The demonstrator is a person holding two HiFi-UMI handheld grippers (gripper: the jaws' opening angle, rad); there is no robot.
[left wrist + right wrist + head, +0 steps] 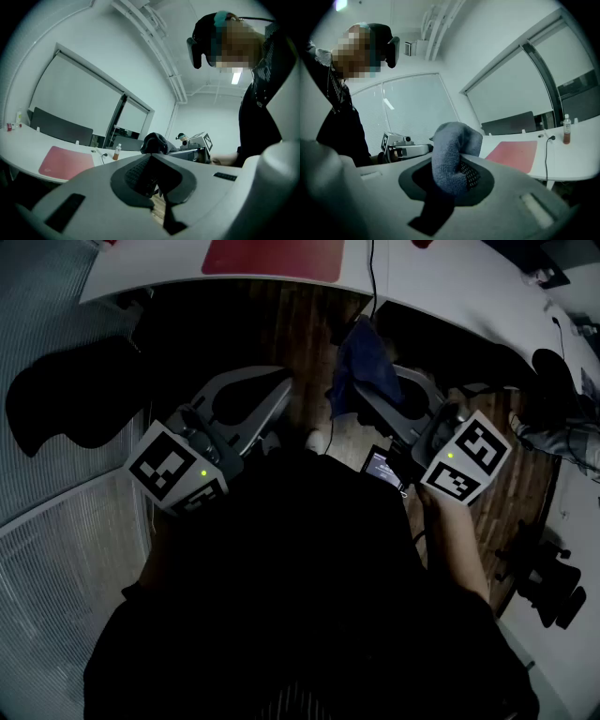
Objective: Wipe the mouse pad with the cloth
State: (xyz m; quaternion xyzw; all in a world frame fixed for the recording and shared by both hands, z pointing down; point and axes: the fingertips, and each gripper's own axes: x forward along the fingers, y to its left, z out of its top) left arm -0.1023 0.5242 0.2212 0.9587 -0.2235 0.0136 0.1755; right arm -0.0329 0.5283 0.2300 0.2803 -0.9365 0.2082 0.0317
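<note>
The right tongs [451, 174] pinch the soft blue-grey cloth [452, 147] tight so it is ready for rubbing, the left tongs [155, 183] are closed on nothing, and the flat red mouse pad [272, 257] lies on the white counter [427, 277] ahead, well apart from both.

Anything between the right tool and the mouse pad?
Only open floor and bare desk edge, per head view. Right tool holds the cloth short of the mouse pad.
</note>
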